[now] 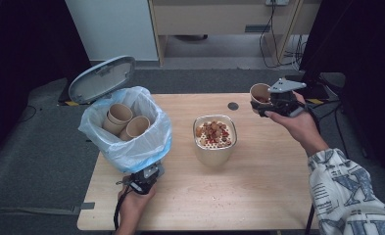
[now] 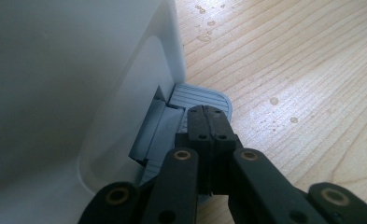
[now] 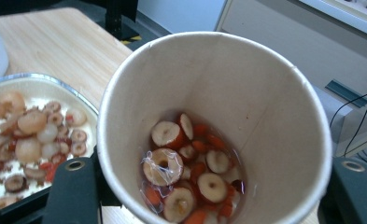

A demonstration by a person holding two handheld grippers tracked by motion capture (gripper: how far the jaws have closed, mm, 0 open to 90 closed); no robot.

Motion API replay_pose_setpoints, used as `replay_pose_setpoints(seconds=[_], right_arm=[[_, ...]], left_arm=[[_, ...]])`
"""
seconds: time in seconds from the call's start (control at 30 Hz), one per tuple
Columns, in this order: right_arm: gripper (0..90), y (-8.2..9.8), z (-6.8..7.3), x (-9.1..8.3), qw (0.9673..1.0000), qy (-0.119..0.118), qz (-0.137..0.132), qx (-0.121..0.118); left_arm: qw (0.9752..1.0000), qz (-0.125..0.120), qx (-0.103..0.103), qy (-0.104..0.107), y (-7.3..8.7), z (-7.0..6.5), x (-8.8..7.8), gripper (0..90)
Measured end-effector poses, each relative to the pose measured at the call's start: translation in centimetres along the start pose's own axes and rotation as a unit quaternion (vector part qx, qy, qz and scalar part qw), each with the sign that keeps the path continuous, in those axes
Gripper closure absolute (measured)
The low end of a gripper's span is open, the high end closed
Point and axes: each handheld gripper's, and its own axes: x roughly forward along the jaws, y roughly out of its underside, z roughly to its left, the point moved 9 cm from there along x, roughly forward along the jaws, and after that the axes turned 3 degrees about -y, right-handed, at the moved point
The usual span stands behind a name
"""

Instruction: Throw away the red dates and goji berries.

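A paper cup (image 1: 259,93) hangs in the air over the table's far right part, with my right gripper (image 1: 274,104) shut on it. In the right gripper view the cup (image 3: 265,93) holds sliced red dates and other wet bits at its bottom, and my right gripper (image 3: 214,186) clasps its wall from both sides. My left gripper (image 1: 143,182) is at the foot of a white pedal bin (image 1: 131,154). Its jaws are shut, and my left gripper (image 2: 208,116) rests its tips on the grey pedal (image 2: 200,95). The bin's lid (image 1: 102,78) stands raised.
The bin has a blue-white bag and three empty paper cups (image 1: 126,122) inside. A beige container (image 1: 215,154) with a strainer full of dried fruit bits (image 1: 213,132) stands mid-table. A dark round spot (image 1: 233,105) lies near the far edge. Cables run over the floor behind.
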Motion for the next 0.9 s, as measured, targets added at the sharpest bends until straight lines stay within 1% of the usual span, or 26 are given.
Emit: replay_pose_setpoints(seconds=[0.03, 0.07, 0.1, 0.2, 0.27, 0.3, 0.33, 0.37, 0.4, 0.57, 0.63, 0.67, 0.9], right_arm=[[33.7, -0.2, -0.1, 0.0, 1.0000, 0.002, 0.000, -0.002], [33.7, -0.4, 0.0, 0.1, 1.0000, -0.001, 0.002, -0.005], [33.6, -0.8, 0.5, 0.1, 0.9998, -0.010, 0.002, -0.018], [33.5, -1.2, 0.6, 0.1, 0.9997, -0.013, -0.001, -0.019], [33.5, -1.6, 0.3, 0.1, 0.9998, -0.010, -0.001, -0.016], [33.5, -2.0, 0.5, 0.1, 0.9998, -0.012, -0.001, -0.016], [33.5, -2.0, 0.5, 0.1, 0.9998, -0.012, -0.001, -0.016], [33.5, -2.2, 0.7, 0.1, 0.9996, -0.013, 0.000, -0.024], [33.4, -2.5, 1.1, 0.1, 0.9996, -0.013, -0.003, -0.027], [33.4, -3.0, 1.3, 0.1, 0.9994, -0.009, 0.000, -0.034], [33.4, -3.2, 1.5, 0.1, 0.9991, -0.007, 0.002, -0.042], [33.4, -3.3, 1.5, 0.2, 0.9987, -0.004, 0.003, -0.050], [33.4, -3.8, 1.8, 0.4, 0.9979, 0.000, 0.007, -0.064]], left_arm=[[1.0000, 0.000, -0.001, 0.001, 0.0, 0.0, 0.0, 89.5], [1.0000, 0.000, -0.001, 0.001, 0.0, 0.0, 0.0, 89.5], [1.0000, 0.000, -0.001, 0.001, 0.0, 0.0, 0.0, 89.5], [1.0000, -0.001, -0.002, 0.000, 0.0, 0.0, 0.0, 89.5], [1.0000, 0.000, -0.001, 0.000, 0.0, 0.0, 0.0, 89.4], [1.0000, 0.000, -0.001, 0.000, 0.0, 0.0, 0.0, 89.5], [1.0000, 0.000, -0.001, 0.000, 0.0, 0.0, 0.0, 89.5], [1.0000, 0.000, 0.000, -0.001, 0.0, 0.0, 0.0, 89.5], [1.0000, 0.000, 0.000, -0.001, 0.0, 0.0, 0.0, 89.5], [1.0000, -0.001, 0.002, -0.001, 0.0, 0.0, 0.0, 89.4], [1.0000, -0.001, 0.002, -0.001, 0.0, 0.0, 0.0, 89.5], [1.0000, -0.001, 0.002, -0.001, 0.0, 0.0, 0.0, 89.4], [1.0000, -0.002, 0.006, -0.003, 0.0, -0.1, 0.0, 89.5]])
